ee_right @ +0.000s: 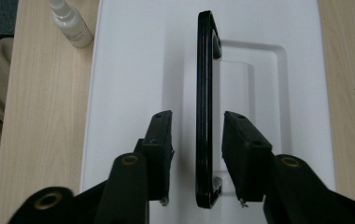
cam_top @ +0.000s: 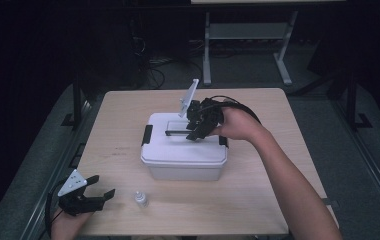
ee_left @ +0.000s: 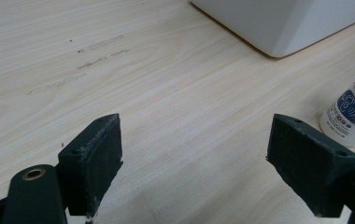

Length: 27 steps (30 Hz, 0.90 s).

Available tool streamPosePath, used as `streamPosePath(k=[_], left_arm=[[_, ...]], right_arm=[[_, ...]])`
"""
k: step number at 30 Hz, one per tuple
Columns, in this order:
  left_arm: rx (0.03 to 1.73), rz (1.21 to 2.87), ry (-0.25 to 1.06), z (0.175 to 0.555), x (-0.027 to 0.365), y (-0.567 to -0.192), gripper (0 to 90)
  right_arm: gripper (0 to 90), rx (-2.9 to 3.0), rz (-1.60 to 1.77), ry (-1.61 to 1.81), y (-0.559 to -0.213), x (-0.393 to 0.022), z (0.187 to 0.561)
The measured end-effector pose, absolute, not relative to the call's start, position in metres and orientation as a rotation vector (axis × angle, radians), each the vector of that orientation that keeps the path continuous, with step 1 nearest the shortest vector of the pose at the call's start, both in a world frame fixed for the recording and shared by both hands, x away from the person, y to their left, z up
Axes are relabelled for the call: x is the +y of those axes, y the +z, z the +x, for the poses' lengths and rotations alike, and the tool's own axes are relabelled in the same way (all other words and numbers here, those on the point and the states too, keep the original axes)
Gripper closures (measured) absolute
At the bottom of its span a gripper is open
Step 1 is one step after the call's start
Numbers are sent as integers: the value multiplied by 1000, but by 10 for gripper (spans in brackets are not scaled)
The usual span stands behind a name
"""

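Right gripper (ee_right: 198, 156) poised over white lidded box (cam_top: 184, 152), jaws apart and straddling black carry handle (ee_right: 204, 107), a visible gap left on either side; handle standing up from recess in lid (ee_right: 133, 70), not yet pinched. Box at middle of table (cam_top: 258, 200). Left gripper (ee_left: 194, 168) resting near front-left of box, well apart from it, jaws wide and holding nothing. Small spray bottle (cam_top: 140, 199) upright just in front of box, between box and table's near edge, close to left gripper.

Step in hand, by judgement: closing on handle to lift or carry box. For a sound grip: handle kept centred between pads (ee_right: 161, 140), so that both meet it together; bite taken near middle of handle's length rather than at its near end, to keep box level when raised; pads set square to bar, not skewed. Closure to be firm before any upward pull, then a straight, slow rise. Side latches (cam_top: 147, 135) possibly relevant to lid security; state not legible.
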<state>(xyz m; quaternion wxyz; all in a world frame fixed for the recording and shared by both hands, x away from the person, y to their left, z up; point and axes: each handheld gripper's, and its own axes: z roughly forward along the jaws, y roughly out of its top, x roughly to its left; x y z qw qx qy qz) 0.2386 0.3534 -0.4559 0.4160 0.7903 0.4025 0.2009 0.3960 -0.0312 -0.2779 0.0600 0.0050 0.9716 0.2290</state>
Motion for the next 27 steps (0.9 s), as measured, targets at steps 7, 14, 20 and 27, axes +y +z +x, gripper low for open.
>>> streamPosePath(k=[7, 14, 20, 27], left_arm=[[1011, 1984, 505, 239, 354, -456, 177], [1012, 1983, 506, 239, 354, -456, 177], [1013, 1983, 504, 239, 354, -457, 177], [1015, 1983, 501, 239, 355, -457, 177]], right_arm=[[699, 2950, 3, 660, -280, -24, 399], [740, 2951, 0, 661, -279, -21, 404], [779, 2943, 8, 668, -277, -21, 410], [809, 2955, 37, 705, -279, -24, 418]])
